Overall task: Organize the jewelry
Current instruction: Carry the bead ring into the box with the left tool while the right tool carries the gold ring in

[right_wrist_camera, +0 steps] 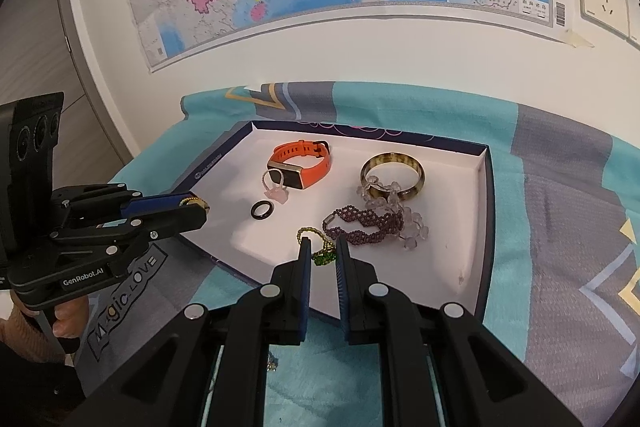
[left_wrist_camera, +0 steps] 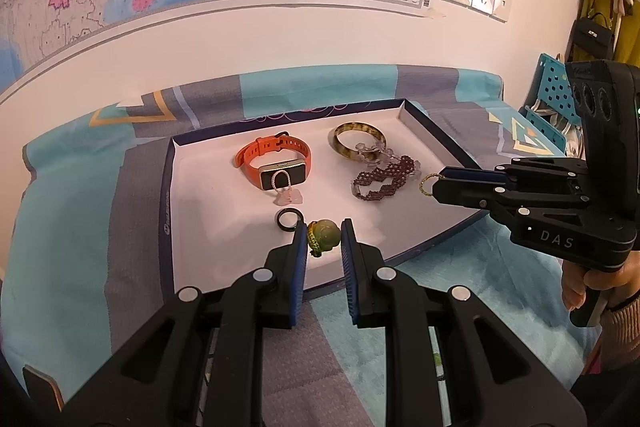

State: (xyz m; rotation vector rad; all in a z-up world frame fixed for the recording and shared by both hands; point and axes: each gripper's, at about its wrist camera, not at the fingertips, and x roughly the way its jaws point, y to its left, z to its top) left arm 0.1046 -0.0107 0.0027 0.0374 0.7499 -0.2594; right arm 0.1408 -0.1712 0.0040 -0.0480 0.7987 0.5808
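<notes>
Upright, orange watch (left_wrist_camera: 276,163) band runs left-right.

the tray (left_wrist_camera: 176,187) is lying on the cloth-covered surface (left_wrist_camera: 80,227), ahead of both sets of fingers. in it, the watch (left_wrist_camera: 276,157) is sitting beyond the left fingers (left_wrist_camera: 299,243), the ring (left_wrist_camera: 287,217) just beside their tips. the bangle (right_wrist_camera: 394,173) and beaded bracelet (right_wrist_camera: 364,223) are lying beyond the right fingers (right_wrist_camera: 305,259).
</notes>
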